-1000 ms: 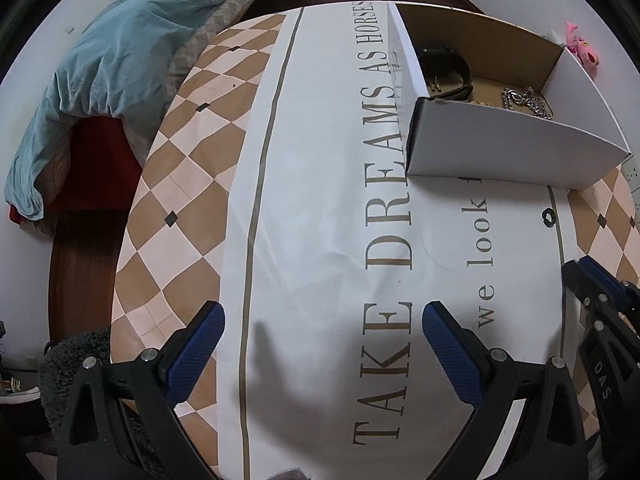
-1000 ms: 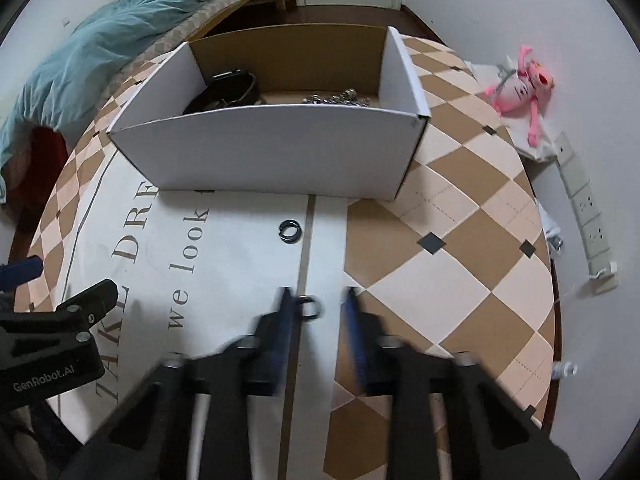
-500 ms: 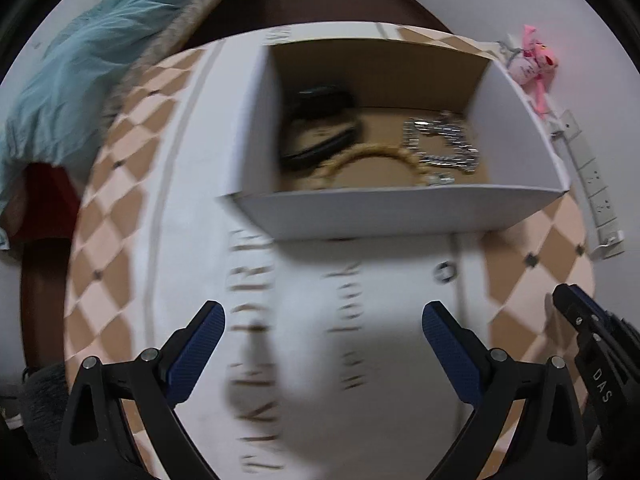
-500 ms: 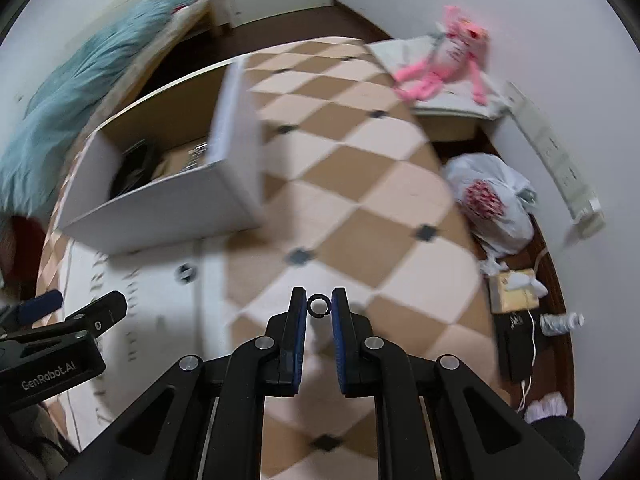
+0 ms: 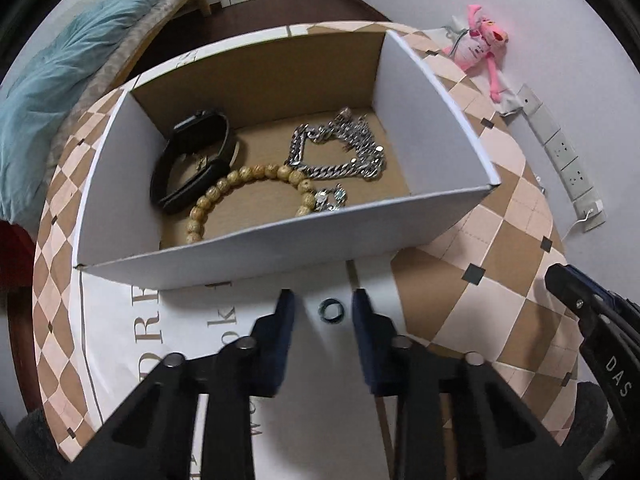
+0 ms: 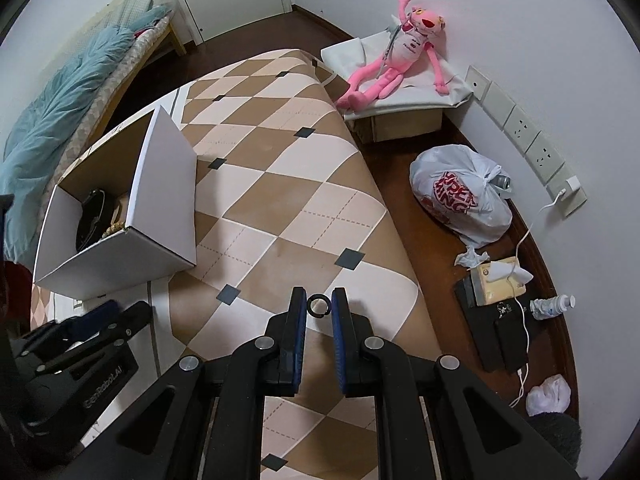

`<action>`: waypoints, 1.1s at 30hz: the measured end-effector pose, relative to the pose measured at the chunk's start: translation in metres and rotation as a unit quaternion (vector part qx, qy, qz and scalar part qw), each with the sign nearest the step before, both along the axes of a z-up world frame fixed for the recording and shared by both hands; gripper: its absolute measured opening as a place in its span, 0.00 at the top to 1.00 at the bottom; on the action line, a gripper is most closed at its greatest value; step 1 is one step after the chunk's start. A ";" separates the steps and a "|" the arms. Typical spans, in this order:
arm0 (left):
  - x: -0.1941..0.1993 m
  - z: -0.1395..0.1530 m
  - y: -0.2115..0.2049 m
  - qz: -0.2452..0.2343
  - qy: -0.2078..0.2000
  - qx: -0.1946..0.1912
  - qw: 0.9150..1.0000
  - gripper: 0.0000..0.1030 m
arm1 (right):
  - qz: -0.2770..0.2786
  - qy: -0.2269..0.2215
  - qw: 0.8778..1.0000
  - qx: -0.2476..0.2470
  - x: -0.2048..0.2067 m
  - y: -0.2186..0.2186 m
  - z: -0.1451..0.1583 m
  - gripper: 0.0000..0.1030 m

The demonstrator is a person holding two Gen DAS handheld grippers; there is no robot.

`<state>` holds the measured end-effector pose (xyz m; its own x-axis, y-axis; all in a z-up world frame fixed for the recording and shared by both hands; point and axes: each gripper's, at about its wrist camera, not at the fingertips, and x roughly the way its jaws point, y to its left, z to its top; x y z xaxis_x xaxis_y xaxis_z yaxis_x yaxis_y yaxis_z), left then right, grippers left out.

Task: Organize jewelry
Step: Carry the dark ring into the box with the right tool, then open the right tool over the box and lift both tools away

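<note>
A white cardboard box [image 5: 248,248] sits on the table and holds a black watch [image 5: 192,160], a wooden bead bracelet [image 5: 244,184] and a silver chain [image 5: 340,152]. A dark ring [image 5: 330,311] lies on the tablecloth just in front of the box. My left gripper [image 5: 322,312] straddles this ring, fingers partly closed and apart from it. My right gripper [image 6: 319,306] is shut on a second dark ring [image 6: 319,305], held above the table to the right of the box [image 6: 160,200].
The round table has a checkered cloth [image 6: 304,208] with a white lettered band [image 5: 160,340]. A bed with a blue duvet [image 5: 60,48] stands at the left. A pink plush toy [image 6: 400,56], a plastic bag [image 6: 460,200] and floor clutter lie to the right.
My left gripper moved toward the box and narrowed around the ring on the cloth. My right gripper closed on the other ring, lifted it and swung right.
</note>
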<state>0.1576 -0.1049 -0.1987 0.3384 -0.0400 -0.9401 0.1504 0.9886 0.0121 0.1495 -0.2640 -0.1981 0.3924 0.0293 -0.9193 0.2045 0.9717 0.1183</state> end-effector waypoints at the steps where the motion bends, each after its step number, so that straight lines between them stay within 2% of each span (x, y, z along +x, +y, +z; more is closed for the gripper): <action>1: 0.000 0.000 -0.001 -0.004 -0.001 -0.002 1.000 0.86 | 0.000 -0.001 1.000 0.000 0.000 0.000 0.001 0.87; 2: 0.000 0.001 -0.001 -0.006 -0.003 -0.005 1.000 0.90 | 0.001 -0.001 1.000 0.000 0.000 0.000 0.001 0.87; 9: -0.006 0.015 0.004 -0.008 -0.021 -0.018 1.000 0.90 | 0.010 -0.011 1.000 0.005 -0.004 0.002 0.016 0.87; 16: -0.018 0.071 0.029 -0.007 -0.044 -0.062 0.997 0.90 | 0.034 -0.047 0.997 0.042 -0.001 0.013 0.058 0.87; 19: -0.007 0.091 0.045 0.002 -0.041 -0.088 0.995 0.90 | 0.048 -0.058 0.995 0.066 0.012 0.024 0.074 0.87; 22: 0.014 0.098 0.059 0.010 -0.030 -0.106 0.994 0.90 | 0.076 -0.062 0.992 0.081 0.036 0.044 0.085 0.87; 26: 0.041 0.095 0.071 0.016 -0.017 -0.106 0.994 0.90 | 0.110 -0.048 0.989 0.083 0.070 0.068 0.085 0.87; 33: 0.081 0.084 0.086 0.024 0.019 -0.101 0.994 0.90 | 0.154 0.015 0.986 0.068 0.124 0.098 0.065 0.87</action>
